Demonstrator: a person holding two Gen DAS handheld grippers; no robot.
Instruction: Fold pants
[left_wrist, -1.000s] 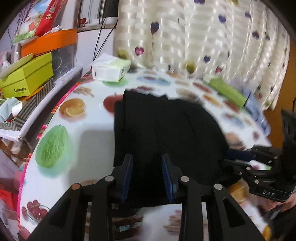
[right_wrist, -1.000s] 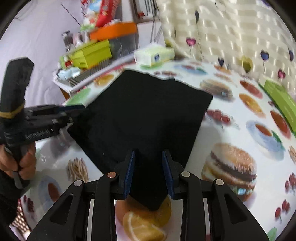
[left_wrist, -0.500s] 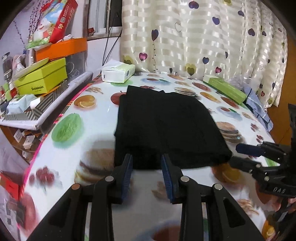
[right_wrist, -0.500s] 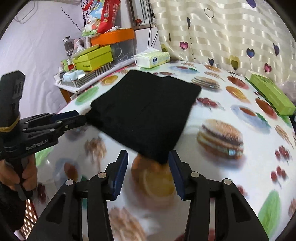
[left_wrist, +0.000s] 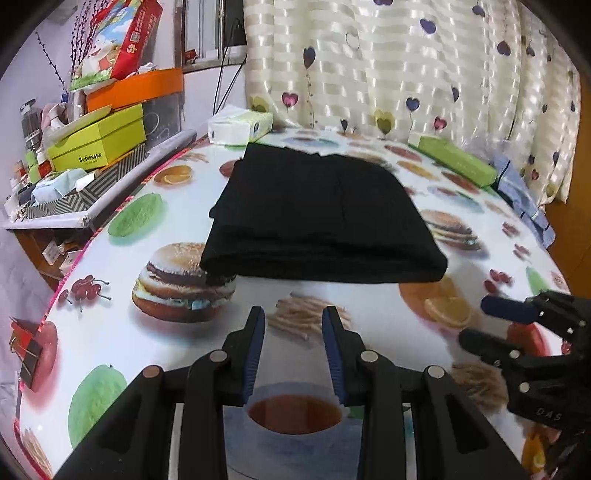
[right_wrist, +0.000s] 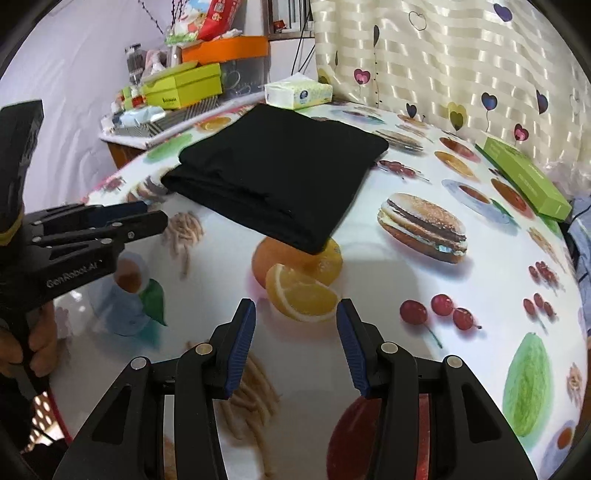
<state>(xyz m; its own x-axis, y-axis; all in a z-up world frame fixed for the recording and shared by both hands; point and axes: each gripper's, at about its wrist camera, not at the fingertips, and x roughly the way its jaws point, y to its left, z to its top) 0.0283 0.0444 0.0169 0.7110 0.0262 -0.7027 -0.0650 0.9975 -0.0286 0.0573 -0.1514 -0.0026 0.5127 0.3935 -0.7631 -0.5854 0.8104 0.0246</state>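
Pants: the black pants (left_wrist: 321, 218) lie folded into a thick rectangle on the round table (left_wrist: 110, 343), on its fruit-and-burger print cloth, with the tissue box (left_wrist: 240, 123) just beyond their far edge. A second ago their near edge lay between both grippers' jaws; now it lies flat on the cloth, and the fold looks neater and squarer.
Left gripper: the left gripper (left_wrist: 293, 354) has pulled back from the pants and now sits clear of their near edge, over the printed fries and cup of tea. Its jaws stand part open with only cloth print between them, at the same gap as a second ago.
Right gripper: the right gripper (right_wrist: 295, 347) has also backed off from the pants' near corner and hangs over the printed orange slice. Its jaws have just been opening, stand apart, and hold nothing.
Hand: a hand (right_wrist: 26, 343) grips the left gripper's handle at the left edge of the right wrist view, on the near side of the pants.
Green box: a flat green box (right_wrist: 524, 177) lies well to the right of the pants, unmoved.
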